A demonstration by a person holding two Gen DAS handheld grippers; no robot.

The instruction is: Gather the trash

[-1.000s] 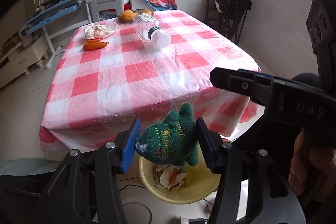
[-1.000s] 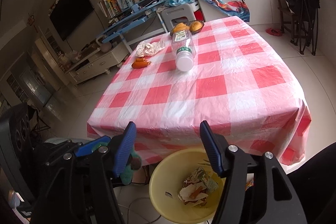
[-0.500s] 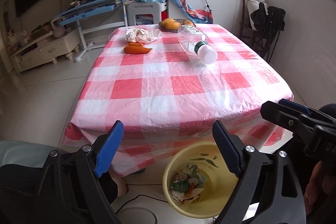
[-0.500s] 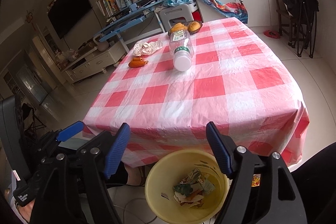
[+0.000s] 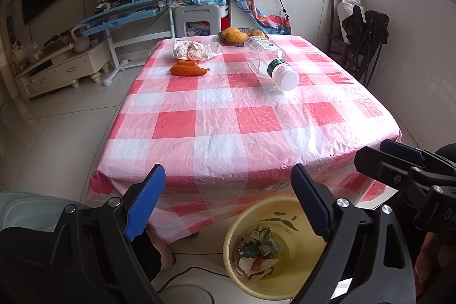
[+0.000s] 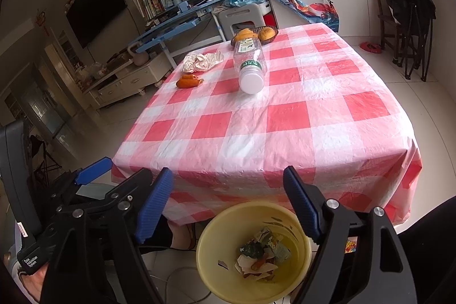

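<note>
Left claw (image 5: 228,198) above yellow bin (image 5: 236,269) with trash (image 5: 258,252)

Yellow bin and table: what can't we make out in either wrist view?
- yellow bin: near rim cut off by the frame bottom and left gripper fingers in the left wrist view.
- bin contents: a jumbled heap, items too small to tell apart.
- bottle label: text too small.
- fruit bowl: partly behind the bottle.
- right gripper: open, hides the bin's side rims.

Left gripper (image 5: 228,201) jaws just opened, empty, above yellow bin (image 5: 236,269); bottle (image 5: 268,61) on table (image 5: 216,133).
</note>
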